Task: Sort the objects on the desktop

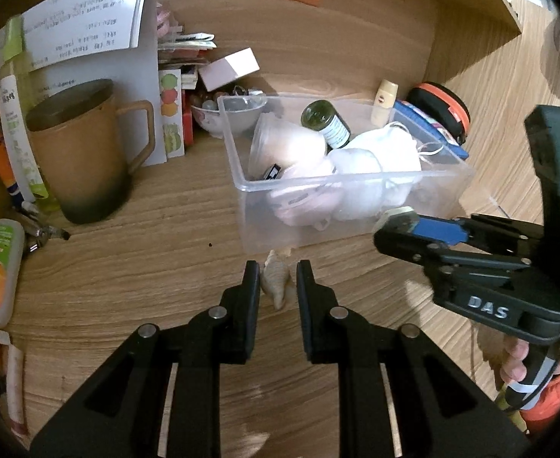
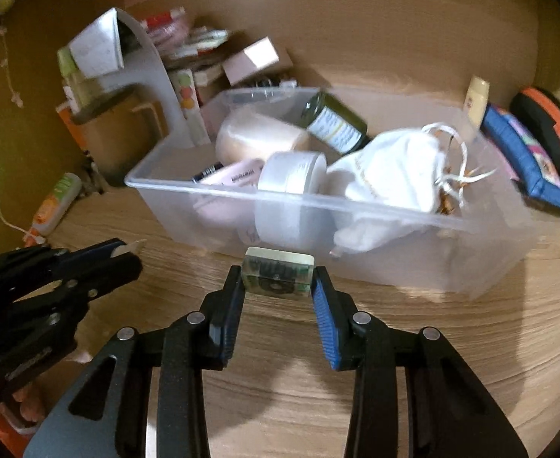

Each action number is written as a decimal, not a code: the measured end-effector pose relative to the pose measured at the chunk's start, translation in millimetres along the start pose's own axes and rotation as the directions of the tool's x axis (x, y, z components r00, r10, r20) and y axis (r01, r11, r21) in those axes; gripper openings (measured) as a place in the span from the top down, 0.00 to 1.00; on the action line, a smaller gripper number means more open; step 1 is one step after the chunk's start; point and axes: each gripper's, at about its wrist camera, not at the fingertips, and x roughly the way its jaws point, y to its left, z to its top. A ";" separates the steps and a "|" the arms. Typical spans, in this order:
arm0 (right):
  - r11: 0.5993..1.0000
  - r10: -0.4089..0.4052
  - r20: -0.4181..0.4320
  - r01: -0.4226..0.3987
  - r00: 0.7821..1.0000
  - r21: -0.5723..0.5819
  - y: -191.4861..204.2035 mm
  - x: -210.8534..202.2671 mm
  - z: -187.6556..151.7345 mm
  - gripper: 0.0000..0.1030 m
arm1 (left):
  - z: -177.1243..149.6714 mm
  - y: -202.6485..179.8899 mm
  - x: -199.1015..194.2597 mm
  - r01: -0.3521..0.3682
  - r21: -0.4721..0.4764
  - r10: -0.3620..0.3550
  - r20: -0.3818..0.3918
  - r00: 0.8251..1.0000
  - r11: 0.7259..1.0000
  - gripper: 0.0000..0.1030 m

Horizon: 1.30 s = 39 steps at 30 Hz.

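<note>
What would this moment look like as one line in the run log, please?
left tool: shut on shell | right tool: shut on small clear block | both near clear bin, nothing dropped yet

bin (image 2: pixel 356 206) nearly full; bare desk (image 2: pixel 280 400) before it

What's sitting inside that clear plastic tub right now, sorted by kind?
Inside the clear tub, as far as shows:
Jars: 2, cream jar, white-lidded jar
Bottles: 1, dark green bottle
Cloth pouches: 1, white pouch
Tubes: 1, pink tube
Total: 5
</note>
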 end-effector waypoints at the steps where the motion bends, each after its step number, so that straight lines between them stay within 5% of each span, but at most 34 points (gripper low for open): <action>1: 1.000 0.001 0.013 -0.001 1.000 -0.004 0.0 -5.4 -0.3 0.68 | 0.9 -1.4 -1.0 -0.001 -0.001 0.001 0.004 1.000 1.000 0.82; 22: 1.000 0.027 0.161 -0.028 0.987 0.004 -43.3 -81.6 -6.7 0.68 | 23.3 -40.6 -25.4 -0.039 -0.007 0.040 0.120 0.992 0.999 0.82; 39: 0.998 0.037 0.233 -0.047 0.972 0.036 -77.6 -101.2 6.7 0.68 | 50.0 -52.8 -36.1 -0.103 -0.024 0.105 0.205 0.973 0.994 0.82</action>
